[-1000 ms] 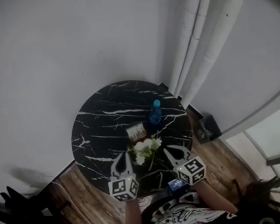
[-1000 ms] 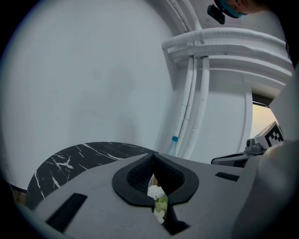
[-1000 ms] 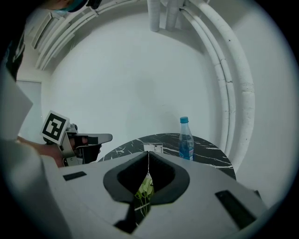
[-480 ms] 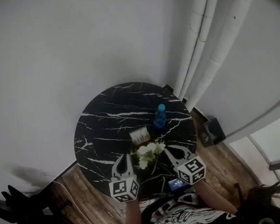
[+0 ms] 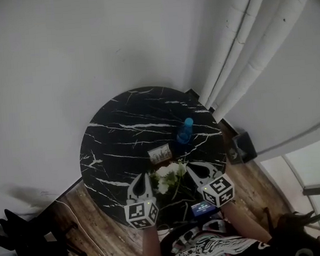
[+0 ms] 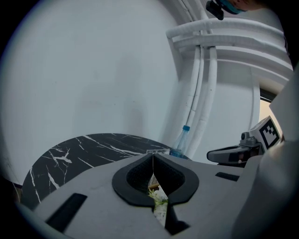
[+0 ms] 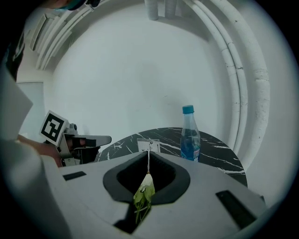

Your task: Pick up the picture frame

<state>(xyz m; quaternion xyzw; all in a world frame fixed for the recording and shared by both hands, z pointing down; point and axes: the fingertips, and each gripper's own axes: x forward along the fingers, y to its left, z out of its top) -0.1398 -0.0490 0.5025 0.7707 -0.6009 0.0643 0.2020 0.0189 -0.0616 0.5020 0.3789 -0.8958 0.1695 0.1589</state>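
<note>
The small picture frame (image 5: 159, 154) stands near the middle of the round black marble table (image 5: 112, 150). Its top edge shows just past the tips in the left gripper view (image 6: 159, 151) and the right gripper view (image 7: 149, 145). White flowers (image 5: 168, 174) lie between the frame and me. My left gripper (image 5: 140, 179) is over the table's near edge, left of the flowers, shut and holding nothing (image 6: 153, 154). On the flowers' right side my right gripper (image 5: 191, 169) is also shut and holding nothing (image 7: 148, 152). Both point toward the frame and stay short of it.
A blue-capped water bottle (image 5: 185, 131) stands just right of the frame, also in the right gripper view (image 7: 189, 135). White curtains (image 5: 242, 52) hang behind the table at right. A dark box (image 5: 240, 146) sits on the wooden floor, and a cable (image 5: 82, 224) runs at left.
Both grippers have edged forward and slightly down toward the flowers and the frame, still shut. The head view has shifted a little; nothing on the table has moved.
</note>
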